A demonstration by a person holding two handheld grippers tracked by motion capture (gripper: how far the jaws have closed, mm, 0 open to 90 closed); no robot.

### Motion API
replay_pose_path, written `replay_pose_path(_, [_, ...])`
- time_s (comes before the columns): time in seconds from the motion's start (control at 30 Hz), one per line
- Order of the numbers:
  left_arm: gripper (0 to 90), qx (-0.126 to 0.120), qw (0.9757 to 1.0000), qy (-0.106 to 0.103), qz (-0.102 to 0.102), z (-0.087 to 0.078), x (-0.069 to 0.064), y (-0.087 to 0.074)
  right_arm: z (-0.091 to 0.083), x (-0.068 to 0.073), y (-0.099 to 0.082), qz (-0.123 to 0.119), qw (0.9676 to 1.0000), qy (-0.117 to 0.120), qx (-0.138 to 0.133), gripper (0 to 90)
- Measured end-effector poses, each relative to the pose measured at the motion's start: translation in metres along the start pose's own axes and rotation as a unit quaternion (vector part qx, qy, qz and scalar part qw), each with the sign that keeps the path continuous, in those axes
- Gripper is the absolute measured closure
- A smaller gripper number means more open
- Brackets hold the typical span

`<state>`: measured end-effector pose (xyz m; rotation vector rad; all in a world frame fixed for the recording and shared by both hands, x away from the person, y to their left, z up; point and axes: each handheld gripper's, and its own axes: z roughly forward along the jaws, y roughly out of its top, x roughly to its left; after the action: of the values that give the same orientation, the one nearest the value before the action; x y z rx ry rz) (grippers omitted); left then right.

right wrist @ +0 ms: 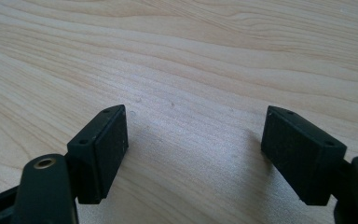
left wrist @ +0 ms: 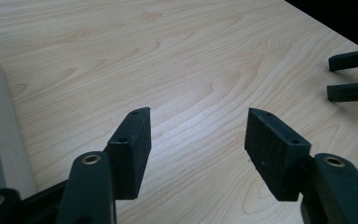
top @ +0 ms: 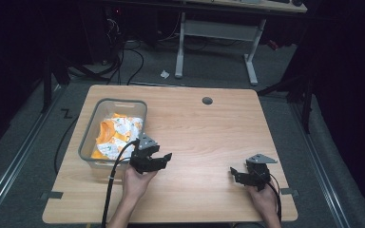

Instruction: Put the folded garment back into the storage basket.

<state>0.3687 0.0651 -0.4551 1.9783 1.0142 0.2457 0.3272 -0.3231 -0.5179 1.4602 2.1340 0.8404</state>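
Left hand-held gripper (top: 158, 159): jaws wide, empty, low over bare table (top: 204, 137), just beside the near right corner of the grey bin (top: 89, 132). Right hand-held gripper (top: 240, 175): jaws wide, empty, well right of the bin. Inside the bin, orange-and-white packets (top: 116, 135), heaped. Risk, as a judgement: a reach over the bin's wall could snag or tip it, or the trailing cable could catch the rim. Packet print too small to read.
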Motion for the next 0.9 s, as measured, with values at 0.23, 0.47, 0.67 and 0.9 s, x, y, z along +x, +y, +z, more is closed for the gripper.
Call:
replay_pose_path(0.23, [41.3,0.001,1.0000,-0.004,-0.005,0.004,-0.002,-0.007,0.000,0.000,0.000,0.000,1.0000,0.000,0.000,23.2])
replay_pose_path(0.47, [41.2,0.008,0.9999,-0.008,-0.009,0.008,-0.003,-0.013,0.000,0.000,0.000,0.000,1.0000,0.000,0.000,23.1])
replay_pose_path(0.67, [41.1,0.018,0.9998,-0.010,-0.004,0.016,-0.005,-0.016,0.000,0.000,0.000,0.000,1.0000,0.000,0.000,23.1])
replay_pose_path(0.9, [41.1,0.020,0.9997,-0.008,-0.013,0.022,-0.005,-0.022,0.000,0.000,0.000,0.000,1.0000,0.000,0.000,23.2])
